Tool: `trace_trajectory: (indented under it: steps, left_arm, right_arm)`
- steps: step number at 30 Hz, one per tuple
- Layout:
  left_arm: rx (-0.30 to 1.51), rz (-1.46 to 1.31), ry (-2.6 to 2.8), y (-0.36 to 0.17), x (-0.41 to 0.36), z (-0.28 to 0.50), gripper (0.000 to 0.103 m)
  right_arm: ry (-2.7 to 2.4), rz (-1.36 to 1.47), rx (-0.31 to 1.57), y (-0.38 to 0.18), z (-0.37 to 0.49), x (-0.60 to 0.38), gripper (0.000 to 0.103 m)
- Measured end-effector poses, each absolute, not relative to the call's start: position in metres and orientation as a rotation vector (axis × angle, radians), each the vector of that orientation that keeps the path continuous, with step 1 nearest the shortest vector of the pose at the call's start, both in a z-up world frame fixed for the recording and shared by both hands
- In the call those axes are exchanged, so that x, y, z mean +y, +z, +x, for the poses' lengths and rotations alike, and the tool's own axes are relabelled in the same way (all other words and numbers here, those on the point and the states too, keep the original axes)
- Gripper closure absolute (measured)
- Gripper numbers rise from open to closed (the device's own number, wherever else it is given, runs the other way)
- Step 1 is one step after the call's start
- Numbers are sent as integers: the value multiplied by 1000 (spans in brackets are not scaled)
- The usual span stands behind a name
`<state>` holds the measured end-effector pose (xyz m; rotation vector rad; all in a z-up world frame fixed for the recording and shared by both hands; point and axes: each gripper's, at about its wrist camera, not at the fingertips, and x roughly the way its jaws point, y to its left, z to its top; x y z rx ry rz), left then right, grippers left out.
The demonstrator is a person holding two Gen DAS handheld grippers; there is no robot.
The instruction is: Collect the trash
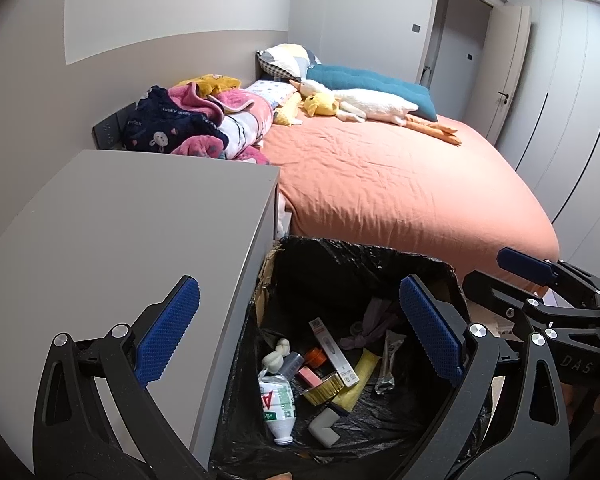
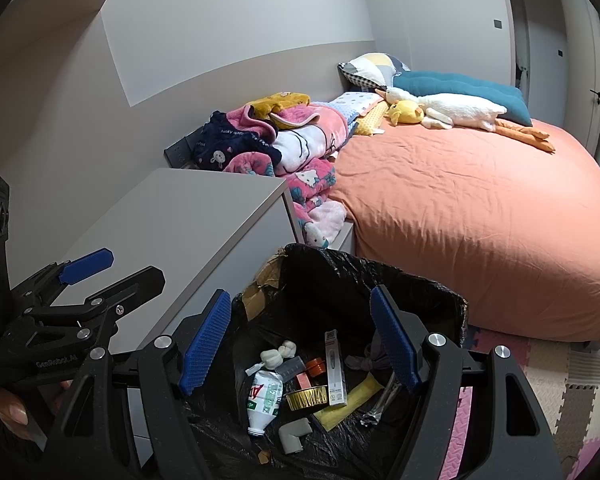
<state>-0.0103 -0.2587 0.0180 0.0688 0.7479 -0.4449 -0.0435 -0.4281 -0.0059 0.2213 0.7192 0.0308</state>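
A trash box lined with a black bag (image 1: 380,264) (image 2: 340,268) stands on the floor between a grey nightstand and the bed. Inside lie a crushed plastic bottle (image 1: 278,404) (image 2: 263,400), a white slim box (image 1: 334,350) (image 2: 335,368), a gold foil cup (image 1: 322,388) (image 2: 306,397), a yellow packet (image 1: 358,380) (image 2: 350,400) and a grey elbow piece (image 1: 323,421) (image 2: 294,434). My left gripper (image 1: 298,330) hovers open and empty above the bag. My right gripper (image 2: 300,342) is also open and empty above it; it shows in the left wrist view (image 1: 496,272), and the left gripper shows in the right wrist view (image 2: 120,268).
The grey nightstand (image 1: 120,232) (image 2: 188,216) stands left of the bag. The bed with an orange sheet (image 1: 400,184) (image 2: 480,208) carries folded blankets (image 1: 204,124), pillows and plush toys (image 1: 364,106). Foam floor mats (image 2: 540,380) lie at right. A door (image 1: 508,72) stands open at the back.
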Motion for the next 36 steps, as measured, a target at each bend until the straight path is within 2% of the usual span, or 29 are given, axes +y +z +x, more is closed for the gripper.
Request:
trace_trajectory:
  steps: [36]
  left_arm:
    - [755, 114, -457, 17, -265, -13, 6]
  right_arm:
    - [32, 220, 720, -6, -44, -428, 30]
